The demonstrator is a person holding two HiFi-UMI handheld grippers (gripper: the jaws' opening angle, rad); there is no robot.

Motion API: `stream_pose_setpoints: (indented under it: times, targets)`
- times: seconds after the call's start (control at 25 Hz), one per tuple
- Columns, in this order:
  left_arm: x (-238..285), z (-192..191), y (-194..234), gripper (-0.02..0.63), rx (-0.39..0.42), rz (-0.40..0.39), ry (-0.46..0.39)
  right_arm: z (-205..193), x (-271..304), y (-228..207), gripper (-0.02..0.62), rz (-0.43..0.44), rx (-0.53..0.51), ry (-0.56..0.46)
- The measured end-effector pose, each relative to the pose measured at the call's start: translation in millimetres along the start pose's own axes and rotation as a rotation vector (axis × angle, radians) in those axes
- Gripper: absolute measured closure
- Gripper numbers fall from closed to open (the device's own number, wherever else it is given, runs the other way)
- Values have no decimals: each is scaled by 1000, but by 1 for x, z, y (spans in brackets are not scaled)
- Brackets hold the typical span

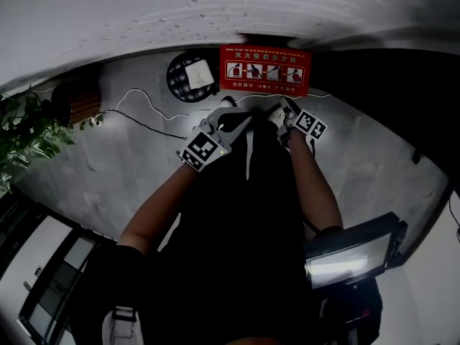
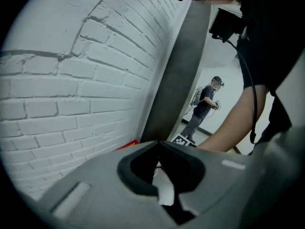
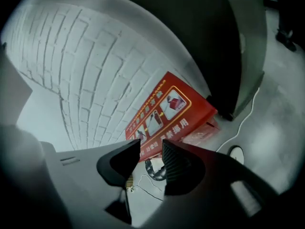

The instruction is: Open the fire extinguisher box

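The red fire extinguisher box [image 1: 262, 70] stands on the grey floor against the white brick wall, with white pictograms on its face. My right gripper [image 1: 278, 113] hovers just in front of it. In the right gripper view its jaws [image 3: 151, 149] stand open with nothing between them, and the box [image 3: 169, 113] lies beyond them. My left gripper [image 1: 241, 121] is level with it, a little to the left. Its jaws [image 2: 158, 143] meet at the tips and hold nothing. Only a red corner of the box [image 2: 131, 143] shows there.
A round black object with a white square [image 1: 190, 76] sits left of the box. A thin cable [image 1: 144, 113] runs across the floor. A plant [image 1: 29, 131] grows at the left. A grey pillar [image 2: 176, 70] rises beside the wall, and a person [image 2: 202, 106] stands far off.
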State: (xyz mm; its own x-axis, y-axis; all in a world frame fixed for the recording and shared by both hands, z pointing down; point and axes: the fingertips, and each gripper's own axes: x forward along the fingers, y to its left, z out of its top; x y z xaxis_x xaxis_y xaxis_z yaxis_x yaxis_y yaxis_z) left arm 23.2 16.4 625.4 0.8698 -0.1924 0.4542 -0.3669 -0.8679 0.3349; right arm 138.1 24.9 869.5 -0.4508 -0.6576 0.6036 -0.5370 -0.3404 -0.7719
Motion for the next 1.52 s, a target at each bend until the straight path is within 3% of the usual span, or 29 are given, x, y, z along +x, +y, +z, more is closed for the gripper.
stream_pose_setpoints:
  times: [0.12, 0.32, 0.84, 1.16, 1.52]
  targets:
    - [3, -8, -3, 603, 0, -4, 14, -9, 3, -29, 446, -26, 87, -10]
    - [14, -17, -6, 603, -2, -13, 31, -19, 20, -59, 431, -38, 130, 2]
    - [10, -30, -13, 603, -17, 1, 58, -4, 50, -69, 424, 7, 173, -22]
    - [5, -24, -13, 603, -17, 23, 53, -2, 37, -53, 464, 62, 190, -46]
    - [-19, 12, -7, 603, 12, 66, 14, 21, 7, -1, 488, 159, 194, -99]
